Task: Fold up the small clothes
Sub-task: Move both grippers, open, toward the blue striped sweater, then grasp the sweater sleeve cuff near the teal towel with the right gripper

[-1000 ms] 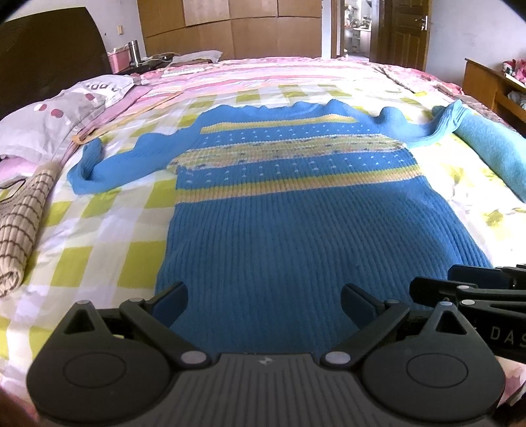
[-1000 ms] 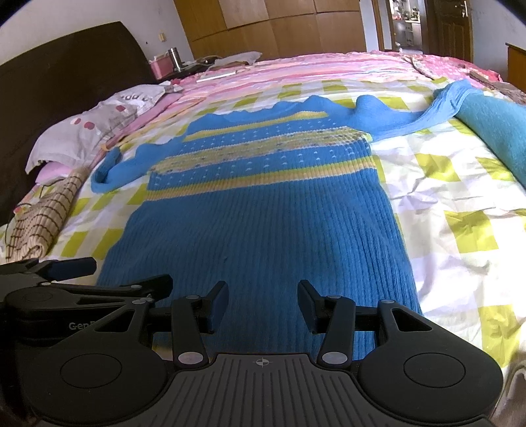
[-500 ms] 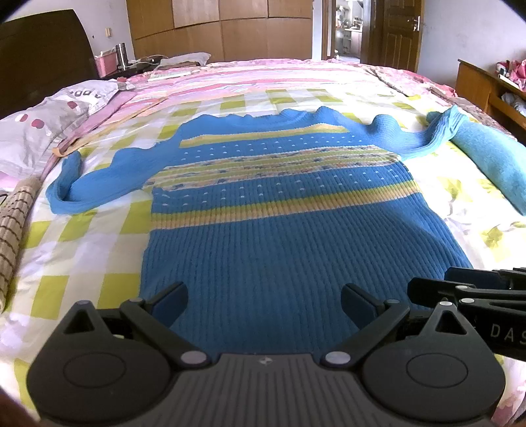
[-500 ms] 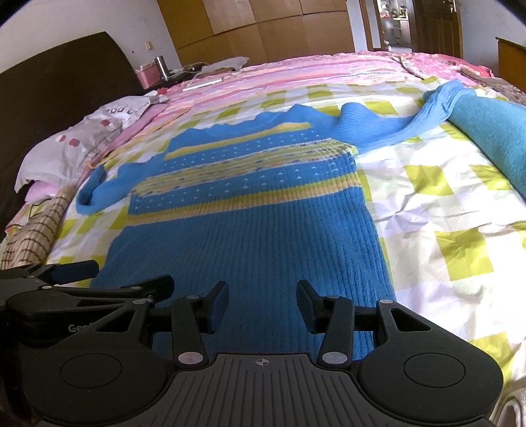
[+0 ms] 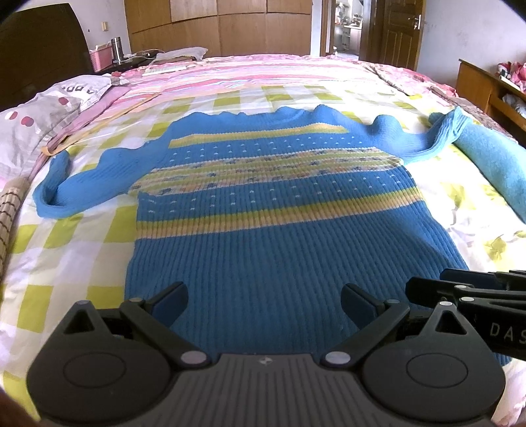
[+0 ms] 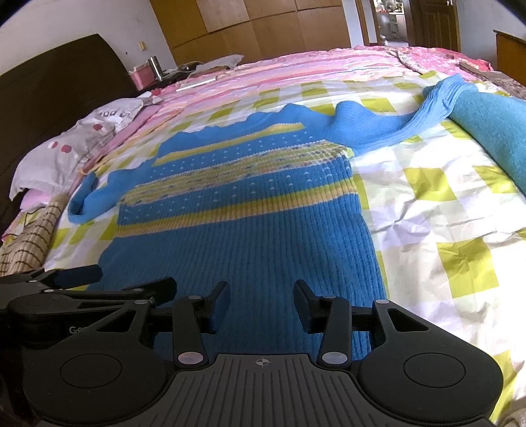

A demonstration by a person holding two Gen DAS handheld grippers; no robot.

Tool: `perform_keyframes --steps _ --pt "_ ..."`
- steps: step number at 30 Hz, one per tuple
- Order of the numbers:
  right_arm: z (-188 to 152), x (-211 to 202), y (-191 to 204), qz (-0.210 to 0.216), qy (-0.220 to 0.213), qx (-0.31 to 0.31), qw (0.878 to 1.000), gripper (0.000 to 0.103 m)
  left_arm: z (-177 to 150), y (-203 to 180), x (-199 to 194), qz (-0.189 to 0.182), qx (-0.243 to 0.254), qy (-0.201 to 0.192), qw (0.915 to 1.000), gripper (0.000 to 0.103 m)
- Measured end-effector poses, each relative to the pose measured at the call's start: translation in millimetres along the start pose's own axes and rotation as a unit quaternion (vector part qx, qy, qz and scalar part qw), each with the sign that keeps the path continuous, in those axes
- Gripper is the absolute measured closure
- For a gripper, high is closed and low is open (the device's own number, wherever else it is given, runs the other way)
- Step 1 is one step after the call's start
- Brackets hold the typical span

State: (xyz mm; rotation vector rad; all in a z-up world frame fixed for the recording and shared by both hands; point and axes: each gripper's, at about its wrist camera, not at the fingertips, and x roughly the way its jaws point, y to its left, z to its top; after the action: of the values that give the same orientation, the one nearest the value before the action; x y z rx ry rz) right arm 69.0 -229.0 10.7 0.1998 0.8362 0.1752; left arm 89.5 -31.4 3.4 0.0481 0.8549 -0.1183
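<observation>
Sweater (image 5: pixel 263 262) beneath two down-tilted grippers, apart

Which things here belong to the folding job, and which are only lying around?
For the job: blue striped sweater; left hand-held gripper; right hand-held gripper.

Lying around: teal blanket; spotted pillow; pink box; metal flask.

A home bedroom: a wide bed (image 5: pixel 230 98) with pillow (image 5: pixel 42 121), wooden wardrobe (image 5: pixel 230 26), door (image 5: pixel 394 29).

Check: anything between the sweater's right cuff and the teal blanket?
Nothing. The sweater has its cuff lying against the blanket edge, with no sheet visible between them. Right wrist view shows it best; left wrist view agrees.
</observation>
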Motion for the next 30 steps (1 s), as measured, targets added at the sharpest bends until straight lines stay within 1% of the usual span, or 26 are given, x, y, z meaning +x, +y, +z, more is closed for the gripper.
perform_keyframes --steps 11,13,26,30 --pt "9.6 7.2 -1.9 0.002 0.003 -0.003 1.0 0.067 8.5 -1.2 8.9 -0.004 -0.001 0.002 1.0 0.0" --pt "10.9 8.8 -2.7 0.001 0.003 -0.003 1.0 0.071 10.3 -1.6 9.7 -0.005 -0.001 0.001 1.0 0.0" --pt "16.1 10.8 -6.6 -0.005 -0.001 -0.004 1.0 0.071 17.0 -3.3 11.2 -0.01 -0.005 -0.004 0.9999 0.0" --pt "25.2 10.2 -13.3 -0.011 -0.009 -0.004 1.0 0.072 24.4 -8.6 11.5 -0.015 -0.001 -0.011 0.9998 0.0"
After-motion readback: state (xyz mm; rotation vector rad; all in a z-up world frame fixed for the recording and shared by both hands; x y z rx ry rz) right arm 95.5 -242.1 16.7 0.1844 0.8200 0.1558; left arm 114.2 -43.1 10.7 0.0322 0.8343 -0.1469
